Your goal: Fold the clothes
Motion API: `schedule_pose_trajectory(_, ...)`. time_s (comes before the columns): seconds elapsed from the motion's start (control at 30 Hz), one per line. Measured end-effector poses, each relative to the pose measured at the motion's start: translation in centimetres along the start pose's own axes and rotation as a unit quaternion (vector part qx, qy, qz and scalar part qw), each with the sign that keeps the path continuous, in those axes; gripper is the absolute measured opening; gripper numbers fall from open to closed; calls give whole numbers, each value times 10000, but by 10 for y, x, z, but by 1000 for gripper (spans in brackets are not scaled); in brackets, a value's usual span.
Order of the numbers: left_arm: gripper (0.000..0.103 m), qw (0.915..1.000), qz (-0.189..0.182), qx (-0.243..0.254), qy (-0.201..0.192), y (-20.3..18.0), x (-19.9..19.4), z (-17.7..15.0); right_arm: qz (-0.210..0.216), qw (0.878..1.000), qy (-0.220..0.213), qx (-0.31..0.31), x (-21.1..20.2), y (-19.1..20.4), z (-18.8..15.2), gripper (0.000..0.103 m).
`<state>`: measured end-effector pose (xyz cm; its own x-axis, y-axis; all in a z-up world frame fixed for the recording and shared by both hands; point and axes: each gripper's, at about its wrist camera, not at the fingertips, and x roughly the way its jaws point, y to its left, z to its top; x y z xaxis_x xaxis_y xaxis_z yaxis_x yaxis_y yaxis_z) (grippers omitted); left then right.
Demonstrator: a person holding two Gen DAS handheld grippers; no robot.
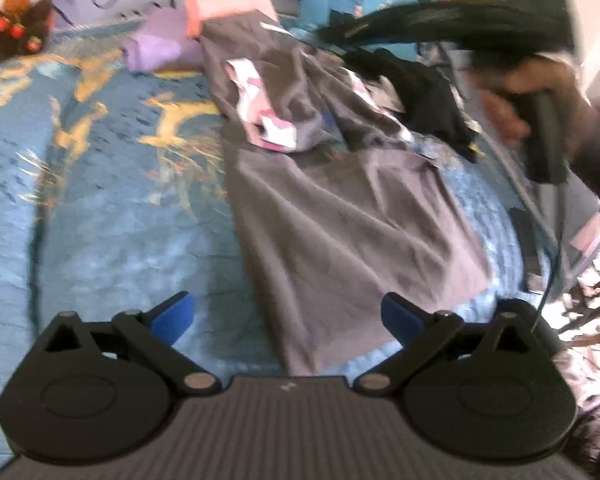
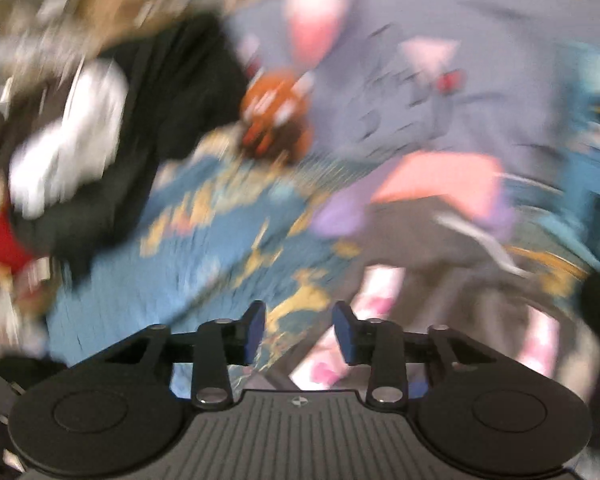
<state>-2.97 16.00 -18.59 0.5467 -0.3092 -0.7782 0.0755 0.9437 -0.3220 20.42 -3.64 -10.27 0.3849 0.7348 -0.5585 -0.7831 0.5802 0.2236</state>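
grey garment [image 1: 340, 216] lies lengthwise on the blue bedspread [image 1: 112, 220], part-folded; left gripper [image 1: 288, 320] hangs wide and empty over its hem, right gripper [image 2: 299, 336] half-open, empty, probably repositioning.

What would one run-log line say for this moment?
left hand-held gripper: open, empty | right hand-held gripper: open, empty | grey garment: spread on bed

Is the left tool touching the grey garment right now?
Apart. In the left wrist view the left tool hangs wide open above the grey garment; both blue pads hover clear of the cloth.
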Motion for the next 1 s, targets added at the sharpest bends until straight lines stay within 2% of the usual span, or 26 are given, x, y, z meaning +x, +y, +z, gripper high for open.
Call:
schedule_pose_trajectory(0.1,102,9970,-721,-215,154,5,8,-8,-314,9969,-384,604,-71,-29,-42,60)
schedule_pose_trajectory(0.17,102,9924,-1148,-415,178,11,12,-15,-478,9933,-362,988,-103,-41,-79,61)
schedule_pose_trajectory(0.23,102,9883,-1375,-632,193,16,18,-21,-608,9871,-253,1457,-125,-48,-116,61)
schedule_pose_trajectory(0.3,102,9856,-1441,-859,226,22,24,-25,-718,9751,-140,2093,-139,-54,-155,61)
schedule_pose_trajectory(0.37,102,9866,-1207,-1053,324,26,31,-26,-778,9532,-152,2918,-150,-62,-188,61)
schedule_pose_trajectory(0.43,102,9866,-883,-1325,343,32,33,-29,-794,9211,-259,3804,-155,-69,-217,61)
schedule_pose_trajectory(0.5,102,9798,-1007,-1684,387,40,35,-36,-807,8875,-361,4523,-157,-73,-238,61)
schedule_pose_trajectory(0.57,102,9733,-1116,-1948,482,44,38,-41,-804,8682,-406,4880,-155,-73,-251,61)
schedule_pose_trajectory(0.63,102,9705,-1158,-2055,492,44,43,-44,-840,8610,-403,5000,-152,-74,-254,60)
schedule_pose_trajectory(0.7,102,9581,-1422,-2452,424,50,51,-49,-795,8543,-426,5118,-150,-75,-255,60)
schedule_pose_trajectory(0.77,101,9527,-1477,-2639,299,53,54,-48,-698,8446,-471,5288,-146,-78,-256,60)
schedule_pose_trajectory(0.9,96,9262,-1961,-3212,208,62,65,-48,-525,8277,-395,5573,-134,-80,-259,60)
schedule_pose_trajectory(0.93,95,9227,-1987,-3296,211,63,69,-48,-482,8233,-376,5643,-131,-80,-259,61)
schedule_pose_trajectory(1.0,89,9222,-1884,-3368,259,63,72,-49,-502,8193,-300,5704,-127,-80,-260,61)
